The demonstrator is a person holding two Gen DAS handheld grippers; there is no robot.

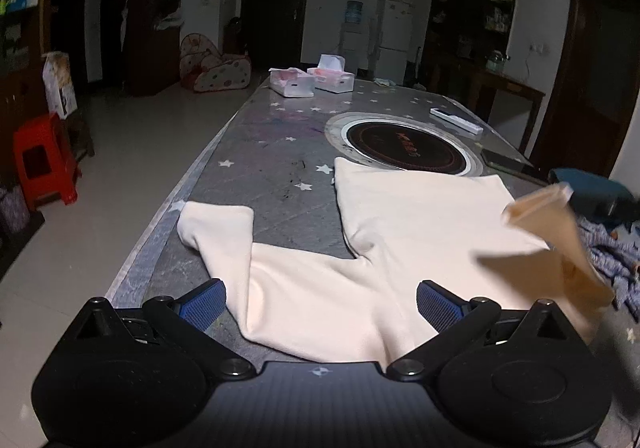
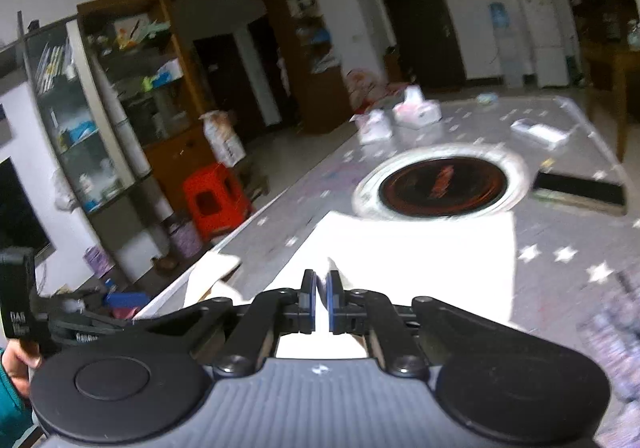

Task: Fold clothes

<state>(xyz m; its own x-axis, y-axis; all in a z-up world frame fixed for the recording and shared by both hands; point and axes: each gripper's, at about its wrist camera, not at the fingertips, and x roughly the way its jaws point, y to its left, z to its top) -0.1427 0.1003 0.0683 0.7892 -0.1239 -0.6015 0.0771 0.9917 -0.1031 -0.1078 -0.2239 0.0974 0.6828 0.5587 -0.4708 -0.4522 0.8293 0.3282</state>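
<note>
Cream cloth, a garment [image 1: 360, 248], lies spread on the star-patterned bench [image 1: 260, 152] in the left wrist view, filling the middle and lower middle of the picture; one sleeve reaches out toward 9 o'clock, the body runs up toward 1 o'clock and stops at the rim of a round inset cooker [image 1: 404, 146]. The left gripper [image 1: 320, 304] stands with its jaws wide, the blue pads on either side of the cloth and not pressing it. At 3 o'clock a fold of the garment is lifted off the bench, blurred, its top edge meeting a dark shape cut off by the frame edge; what holds it cannot be made out here. Blue patterned fabric [image 1: 616, 252] lies bunched at 4 o'clock, partly hidden behind the raised fold. Two tissue boxes [image 1: 312, 80] sit at the far end at 12 o'clock, a white remote [image 1: 456, 120] at 2 o'clock. The right wrist view is smeared and overexposed on the cloth. The right gripper [image 2: 320, 302] has its jaws narrowed almost together, with a thin peak of the garment [image 2: 420, 248] pinched between the pads. A red stool [image 2: 216, 200] stands on the floor at 9 o'clock. At 8 o'clock the left gripper's body shows, with a hand [image 2: 18, 362] cut off by the edge.
</note>
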